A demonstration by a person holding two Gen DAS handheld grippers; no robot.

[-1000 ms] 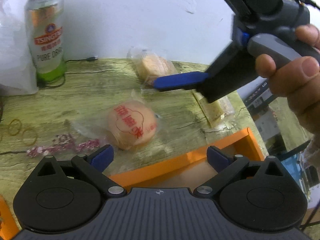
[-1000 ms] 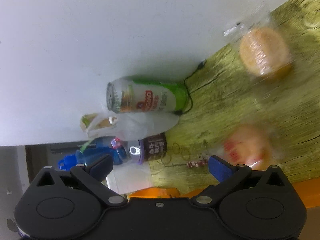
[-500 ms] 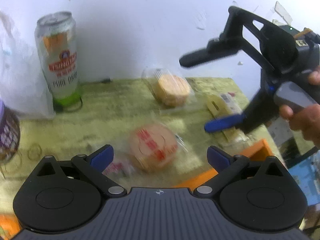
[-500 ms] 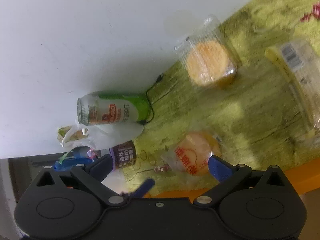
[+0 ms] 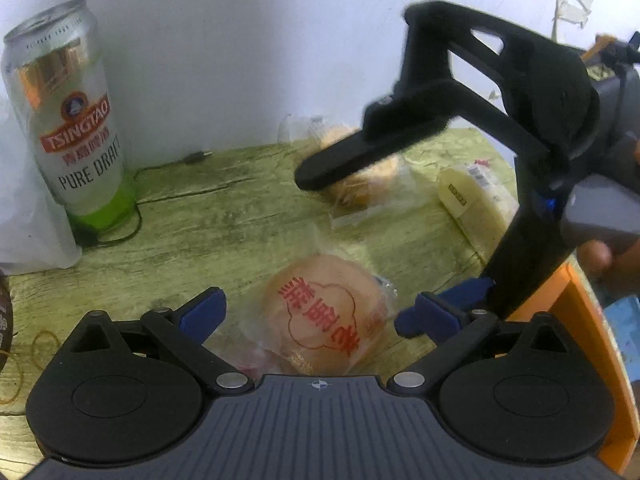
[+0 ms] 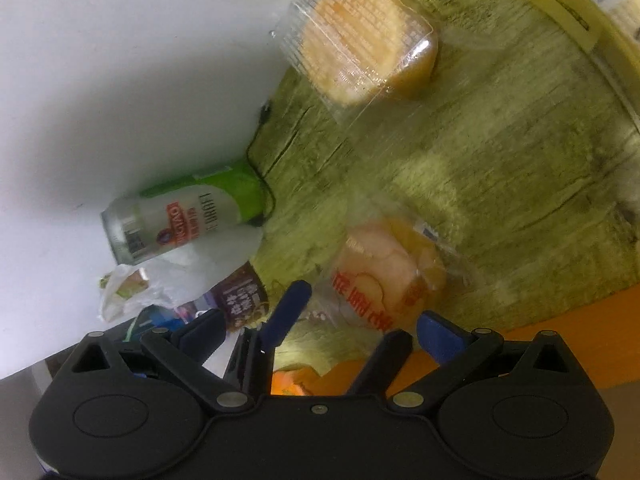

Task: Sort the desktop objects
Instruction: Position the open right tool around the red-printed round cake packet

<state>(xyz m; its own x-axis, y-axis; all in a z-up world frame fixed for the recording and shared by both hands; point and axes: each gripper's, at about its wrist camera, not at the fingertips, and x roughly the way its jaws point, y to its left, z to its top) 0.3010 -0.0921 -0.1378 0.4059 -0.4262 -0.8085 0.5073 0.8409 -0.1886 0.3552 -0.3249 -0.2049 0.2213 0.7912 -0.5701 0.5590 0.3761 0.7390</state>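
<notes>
Left gripper [image 5: 316, 312]: mine, fingers spread wide either side of the wrapped bun, not touching it.

Right gripper [image 6: 320, 332]: mine, also spread, empty; in the left view it reaches in from the right, one finger above the far cake.

Wrapped bun [image 5: 326, 314]: round, red print, loose clear wrapper; near middle of the table [image 5: 224, 220], between my left fingers.

Cake in clear tub [image 6: 360, 36]: far side, near the wall.

Long yellow packet [image 5: 476, 200]: far right, flat on the table.

Beer can [image 5: 68, 120]: upright, far left, a thin cable looped at its base.

White bag [image 6: 168, 280]: beside the can; contents possibly a sandwich, too blurred to be sure.

Orange bin [image 5: 580, 320]: near right edge; I cannot see its inside.

Risks: both grippers crowd the bun, so closing the left could knock the right finger. The slack wrapper may slip, or a hard squeeze could crush the bun.
</notes>
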